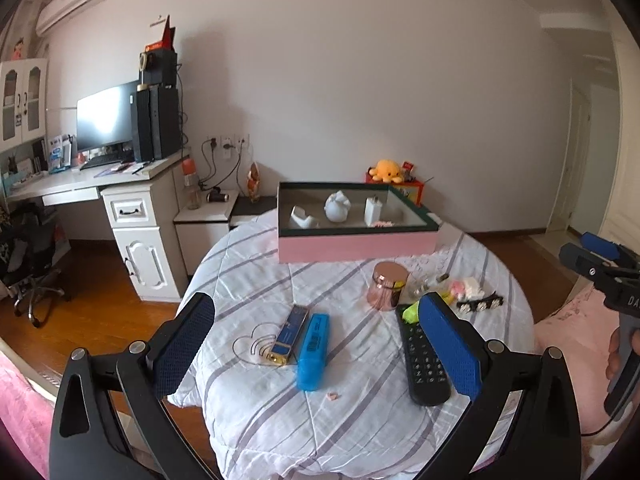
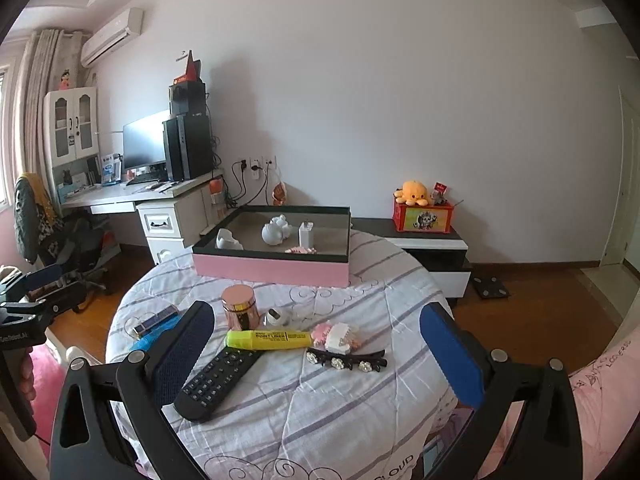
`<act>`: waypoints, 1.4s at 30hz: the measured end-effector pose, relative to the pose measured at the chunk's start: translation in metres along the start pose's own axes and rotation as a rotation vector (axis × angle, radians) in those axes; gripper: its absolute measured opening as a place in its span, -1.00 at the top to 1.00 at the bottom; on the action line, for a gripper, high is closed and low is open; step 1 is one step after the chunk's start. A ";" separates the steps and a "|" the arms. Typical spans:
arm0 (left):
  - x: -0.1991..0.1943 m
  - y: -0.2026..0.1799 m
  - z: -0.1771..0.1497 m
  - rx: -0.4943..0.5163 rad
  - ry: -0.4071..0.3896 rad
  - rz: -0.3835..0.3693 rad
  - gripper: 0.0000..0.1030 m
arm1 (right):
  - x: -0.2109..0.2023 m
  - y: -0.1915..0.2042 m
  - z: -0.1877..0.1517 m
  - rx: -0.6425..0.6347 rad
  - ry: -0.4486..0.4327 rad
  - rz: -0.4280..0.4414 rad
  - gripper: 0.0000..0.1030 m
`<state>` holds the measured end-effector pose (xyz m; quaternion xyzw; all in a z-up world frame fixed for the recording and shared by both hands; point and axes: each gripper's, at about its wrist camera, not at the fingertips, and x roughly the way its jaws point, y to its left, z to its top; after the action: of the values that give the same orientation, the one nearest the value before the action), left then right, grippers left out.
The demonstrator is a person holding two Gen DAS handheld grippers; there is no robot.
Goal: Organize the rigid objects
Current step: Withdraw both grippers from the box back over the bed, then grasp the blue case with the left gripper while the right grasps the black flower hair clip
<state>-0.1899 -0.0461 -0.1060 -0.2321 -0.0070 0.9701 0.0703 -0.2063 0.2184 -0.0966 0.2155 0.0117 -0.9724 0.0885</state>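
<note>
**Both tongs wide over the scattered counter**

The black remote lies just ahead of the right tongs, its near end close to the left finger, its far end under the yellow highlighter. Past the highlighter sit a pink-and-white hair claw and a black jewelled hair clip, both between the fingers' lines; beyond stands a rose-gold jar.

Between the fingers of the left tongs lie a blue highlighter and a navy-and-gold case, touching side by side. The remote sits by that pair's right finger.

Both tongs stand wide with nothing in them.

Farther out, the pink box rests at the far edge of the round counter, holding white items. Open cloth lies between box and clutter, and in front of the remote toward the near edge. Wood floor surrounds the counter.
</note>
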 end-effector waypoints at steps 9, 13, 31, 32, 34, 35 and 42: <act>0.031 0.003 -0.020 0.016 0.090 -0.013 -1.00 | 0.028 -0.011 -0.026 0.023 0.110 -0.015 -1.00; 0.051 0.002 -0.032 0.014 0.134 -0.053 -1.00 | 0.045 -0.017 -0.039 0.046 0.165 -0.010 -1.00; 0.124 0.007 -0.064 -0.039 0.296 -0.118 -0.15 | 0.096 -0.046 -0.073 0.122 0.306 -0.001 -1.00; 0.125 0.007 -0.063 -0.051 0.288 -0.134 -0.13 | 0.097 -0.048 -0.074 0.134 0.304 0.005 -1.00; 0.126 0.005 -0.062 -0.051 0.291 -0.150 0.05 | 0.100 -0.052 -0.075 0.145 0.313 0.010 -1.00; 0.127 0.003 -0.062 -0.046 0.292 -0.157 0.19 | 0.102 -0.054 -0.076 0.150 0.316 0.004 -1.00; 0.134 -0.011 -0.061 -0.017 0.304 -0.196 0.49 | 0.111 -0.062 -0.082 0.178 0.330 0.033 -1.00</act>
<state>-0.2790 -0.0181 -0.2205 -0.3747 -0.0270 0.9124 0.1627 -0.2819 0.2653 -0.2191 0.3790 -0.0637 -0.9196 0.0818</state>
